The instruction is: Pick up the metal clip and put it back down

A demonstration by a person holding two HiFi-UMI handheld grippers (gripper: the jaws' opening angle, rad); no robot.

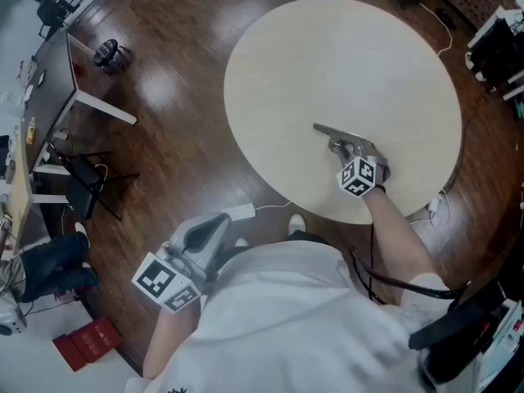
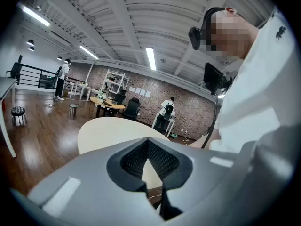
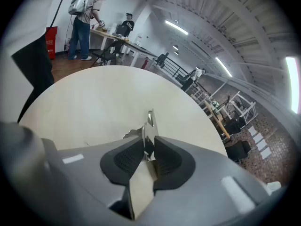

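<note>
Left tongs (image 2: 149, 141) empty, right tongs (image 3: 148, 146) on one metal clip (image 3: 149, 120)

The metal clip's (image 3: 150, 119) rear end is hidden between the right gripper's (image 3: 149, 141) pads (image 3: 130, 159); what stands on the distant shelves (image 3: 240, 108) cannot be made out.

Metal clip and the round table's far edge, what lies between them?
Nothing: bare tabletop runs from the metal clip, held in the right tongs, to the round table's far edge. The head view shows it.
</note>
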